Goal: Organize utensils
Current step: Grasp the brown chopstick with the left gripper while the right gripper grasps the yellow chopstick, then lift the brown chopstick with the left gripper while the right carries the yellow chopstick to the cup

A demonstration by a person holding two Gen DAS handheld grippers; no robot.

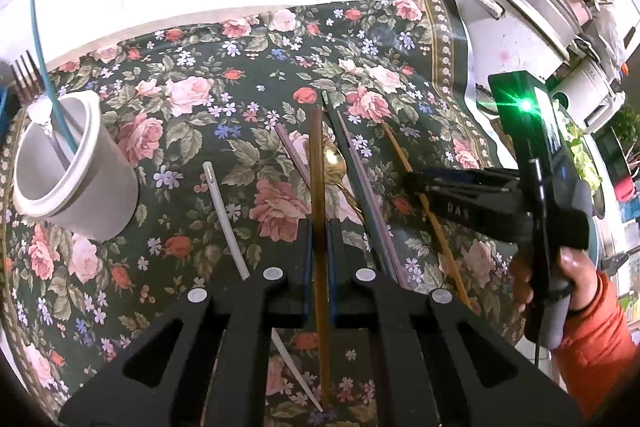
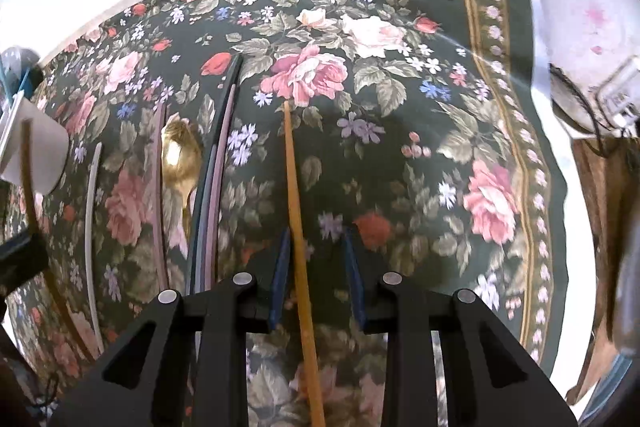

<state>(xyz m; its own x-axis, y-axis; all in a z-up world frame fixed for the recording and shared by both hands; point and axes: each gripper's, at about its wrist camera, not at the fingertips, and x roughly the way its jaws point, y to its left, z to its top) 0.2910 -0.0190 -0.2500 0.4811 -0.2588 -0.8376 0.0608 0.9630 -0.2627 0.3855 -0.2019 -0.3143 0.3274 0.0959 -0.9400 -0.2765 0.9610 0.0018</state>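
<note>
My left gripper [image 1: 319, 227] is shut on a brown chopstick [image 1: 316, 163] and holds it above the floral cloth. A white cup [image 1: 68, 171] at the left holds a teal chopstick [image 1: 40, 39] and a fork [image 1: 26, 75]. My right gripper [image 2: 316, 243] is open with its jaws on either side of a tan chopstick [image 2: 294, 187] that lies on the cloth; it also shows in the left wrist view [image 1: 416, 183]. A gold spoon [image 2: 180, 155], a white chopstick [image 2: 90, 219], pink chopsticks [image 2: 158, 187] and a dark chopstick [image 2: 210, 163] lie to the left.
A floral tablecloth [image 1: 200, 107] covers the table. A white rice cooker [image 1: 516, 15] stands at the back right, with more appliances and a utensil holder behind it. The cup also shows at the far left of the right wrist view [image 2: 36, 151].
</note>
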